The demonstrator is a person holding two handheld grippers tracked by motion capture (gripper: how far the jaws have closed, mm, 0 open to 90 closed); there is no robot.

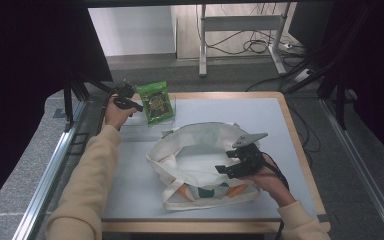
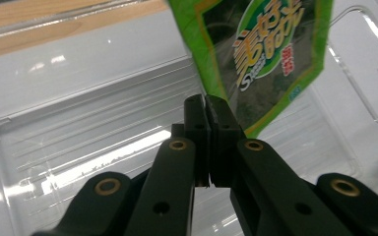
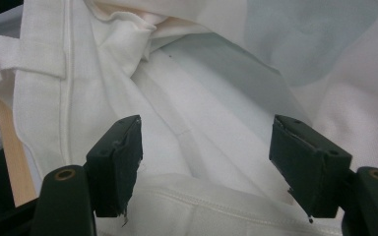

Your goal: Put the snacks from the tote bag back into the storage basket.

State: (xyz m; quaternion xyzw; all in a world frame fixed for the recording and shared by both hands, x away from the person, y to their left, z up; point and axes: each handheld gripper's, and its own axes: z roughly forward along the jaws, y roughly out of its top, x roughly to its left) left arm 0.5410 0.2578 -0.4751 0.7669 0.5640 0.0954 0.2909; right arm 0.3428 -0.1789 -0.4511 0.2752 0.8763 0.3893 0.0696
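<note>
Two tools are seen: the left tool (image 2: 204,105) is clamped on a glossy green packet (image 2: 261,54) over a clear ribbed tray (image 2: 78,128); the right tool (image 3: 204,167) is spread above a soft white cloth bag (image 3: 216,98).

Grey-topped table (image 1: 130,200) w/ wood edge. On it: white tote bag (image 1: 190,165) near front, clear plastic tray (image 1: 152,127) at back-left.

sleeves (image 1: 87,175): pale beige, long, loose | left gripper (image 2: 207,110): black jaws, brass-ringed screw holes, lower frame | right gripper (image 3: 204,162): black, worn square pads, grey three-cornered plate, black cable trailing, lower right
</note>
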